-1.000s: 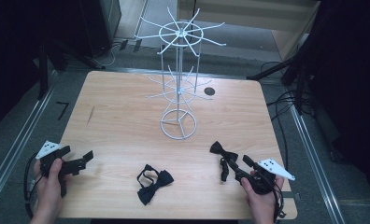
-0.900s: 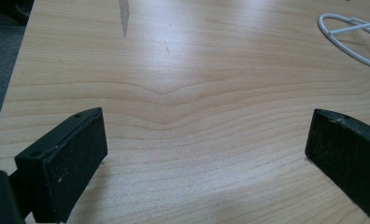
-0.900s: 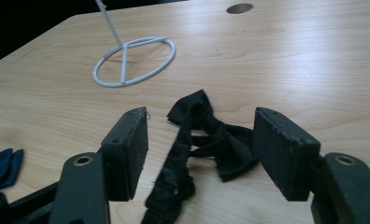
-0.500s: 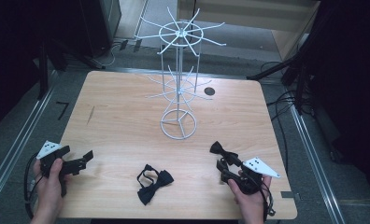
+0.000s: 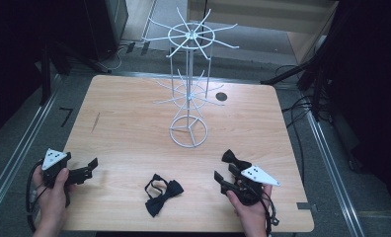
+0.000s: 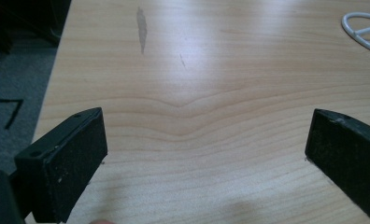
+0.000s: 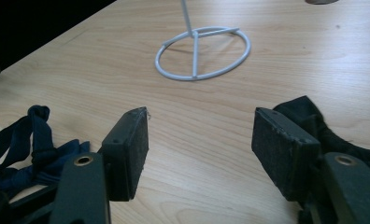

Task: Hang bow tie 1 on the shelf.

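A white wire display rack [image 5: 189,89] stands at the middle of the wooden table [image 5: 134,138]. A dark blue bow tie [image 5: 161,196] lies near the front edge. A black bow tie [image 5: 235,160] lies to its right. My right gripper [image 5: 224,177] is open over the table between the two ties, with the black one just behind it. In the right gripper view the blue bow tie [image 7: 29,144] lies left of the jaws. There the black bow tie [image 7: 314,121] sits behind the right jaw, with bare wood in the gap. My left gripper [image 5: 91,169] is open at the front left, over bare wood.
The rack's ring base [image 7: 202,51] lies ahead of the right gripper, and its edge [image 6: 360,32] shows at the top right of the left gripper view. A small dark hole [image 5: 221,96] sits behind the rack. Metal rails and cables run beside the table.
My right gripper has moved left along the front of the table, toward the blue bow tie, with its jaws still open. The left gripper and both ties have stayed put.
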A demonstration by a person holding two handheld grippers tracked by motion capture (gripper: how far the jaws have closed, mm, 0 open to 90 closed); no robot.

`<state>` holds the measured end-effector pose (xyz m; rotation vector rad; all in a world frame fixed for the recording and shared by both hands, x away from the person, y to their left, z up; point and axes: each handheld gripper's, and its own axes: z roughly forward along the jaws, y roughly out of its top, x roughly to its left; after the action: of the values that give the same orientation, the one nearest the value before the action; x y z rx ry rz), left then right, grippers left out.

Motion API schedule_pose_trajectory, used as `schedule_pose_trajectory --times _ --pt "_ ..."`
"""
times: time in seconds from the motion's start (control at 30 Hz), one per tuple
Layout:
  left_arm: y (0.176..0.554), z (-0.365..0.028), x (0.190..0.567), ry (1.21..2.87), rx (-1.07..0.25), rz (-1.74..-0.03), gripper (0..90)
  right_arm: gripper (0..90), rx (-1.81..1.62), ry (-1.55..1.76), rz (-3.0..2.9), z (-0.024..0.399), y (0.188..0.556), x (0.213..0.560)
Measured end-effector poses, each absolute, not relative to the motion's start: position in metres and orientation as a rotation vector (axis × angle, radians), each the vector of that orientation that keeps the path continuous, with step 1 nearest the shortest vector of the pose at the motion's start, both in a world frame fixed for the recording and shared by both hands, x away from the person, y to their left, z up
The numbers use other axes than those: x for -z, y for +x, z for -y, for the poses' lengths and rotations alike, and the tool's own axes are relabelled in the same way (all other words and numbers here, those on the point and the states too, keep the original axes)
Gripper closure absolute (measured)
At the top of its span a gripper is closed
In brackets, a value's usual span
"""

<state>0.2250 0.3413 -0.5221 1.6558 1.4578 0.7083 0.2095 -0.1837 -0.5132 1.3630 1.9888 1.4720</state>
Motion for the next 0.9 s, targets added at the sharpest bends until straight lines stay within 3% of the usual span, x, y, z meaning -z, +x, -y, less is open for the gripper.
schedule_pose_trajectory --times 0.37,0.9 --pt "0.223 -0.339 0.521 1.66 -0.772 -1.436 0.0 37.6 -1.495 1.334 -2.067 0.155 0.212 0.518" --pt "0.225 -0.34 0.522 1.645 -0.756 -1.45 0.0 37.7 -1.471 1.241 -2.187 0.113 0.21 0.526"
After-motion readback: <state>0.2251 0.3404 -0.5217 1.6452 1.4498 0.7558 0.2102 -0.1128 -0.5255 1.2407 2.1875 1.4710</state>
